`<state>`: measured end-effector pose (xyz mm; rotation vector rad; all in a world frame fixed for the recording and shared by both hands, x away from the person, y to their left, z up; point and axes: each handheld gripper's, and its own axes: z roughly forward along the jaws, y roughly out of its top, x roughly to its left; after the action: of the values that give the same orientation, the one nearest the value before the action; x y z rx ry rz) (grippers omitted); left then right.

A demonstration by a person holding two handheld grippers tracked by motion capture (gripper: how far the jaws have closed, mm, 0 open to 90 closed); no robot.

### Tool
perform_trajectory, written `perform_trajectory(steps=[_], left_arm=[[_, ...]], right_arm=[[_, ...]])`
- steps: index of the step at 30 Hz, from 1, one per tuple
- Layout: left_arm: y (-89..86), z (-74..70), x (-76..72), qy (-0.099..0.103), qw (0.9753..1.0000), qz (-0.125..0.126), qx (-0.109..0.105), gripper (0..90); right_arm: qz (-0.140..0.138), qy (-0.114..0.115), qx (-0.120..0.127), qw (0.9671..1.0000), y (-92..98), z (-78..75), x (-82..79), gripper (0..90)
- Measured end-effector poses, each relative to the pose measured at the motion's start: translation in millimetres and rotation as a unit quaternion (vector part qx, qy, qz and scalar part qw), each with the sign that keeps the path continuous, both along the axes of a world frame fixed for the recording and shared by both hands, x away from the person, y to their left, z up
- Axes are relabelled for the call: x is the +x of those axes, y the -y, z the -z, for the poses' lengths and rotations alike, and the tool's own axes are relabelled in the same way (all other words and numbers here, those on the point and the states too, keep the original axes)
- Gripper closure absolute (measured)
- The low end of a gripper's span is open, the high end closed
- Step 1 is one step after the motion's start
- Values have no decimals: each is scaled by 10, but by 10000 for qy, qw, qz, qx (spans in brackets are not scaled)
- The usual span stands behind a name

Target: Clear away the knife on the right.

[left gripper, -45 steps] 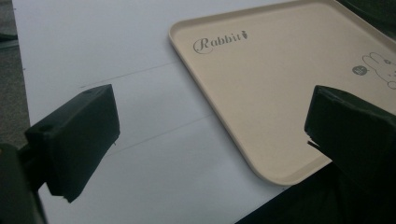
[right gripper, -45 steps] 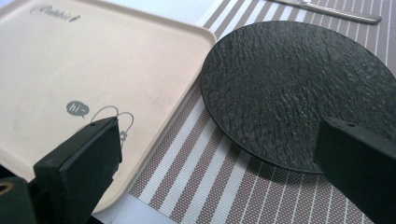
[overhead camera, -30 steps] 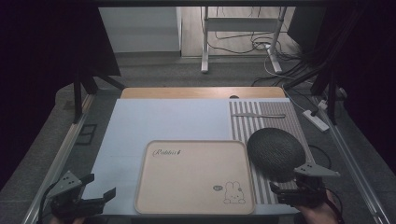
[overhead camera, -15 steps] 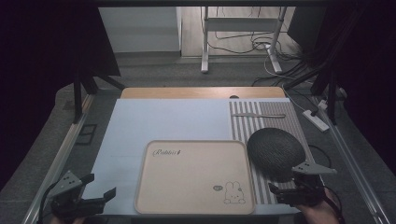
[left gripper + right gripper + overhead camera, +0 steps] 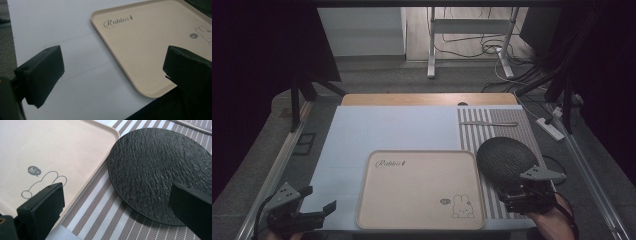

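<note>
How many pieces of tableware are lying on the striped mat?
2. A black textured plate lies on the near part of the striped mat, beside the beige tray. A slim utensil, probably a knife, lies across the far part.

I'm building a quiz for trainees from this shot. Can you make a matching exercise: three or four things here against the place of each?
Things:
1 tray
2 black plate
3 knife
4 left gripper

Places:
A far part of the striped mat
B near left table corner
C pale blue sheet
D striped mat, right of the tray

Pairs: 1-C, 2-D, 3-A, 4-B
</note>
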<state>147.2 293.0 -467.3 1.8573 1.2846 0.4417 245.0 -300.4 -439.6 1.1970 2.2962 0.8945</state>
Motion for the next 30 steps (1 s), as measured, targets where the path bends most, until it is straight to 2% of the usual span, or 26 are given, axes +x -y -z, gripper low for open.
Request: perform_trajectory(steps=[3,15,30], left_arm=[[-4,1,-1,1,10000,-12,-21,37],[1,0,1,-5,10000,-18,7,37],[4,1,4,-16,10000,-29,20,37]], right_arm=[[-44,-1,23,10000,-7,11,45,10],[-139,-35,437,9989,11,57,251,11],[-227,-98,464,9986,-54,70,475,11]])
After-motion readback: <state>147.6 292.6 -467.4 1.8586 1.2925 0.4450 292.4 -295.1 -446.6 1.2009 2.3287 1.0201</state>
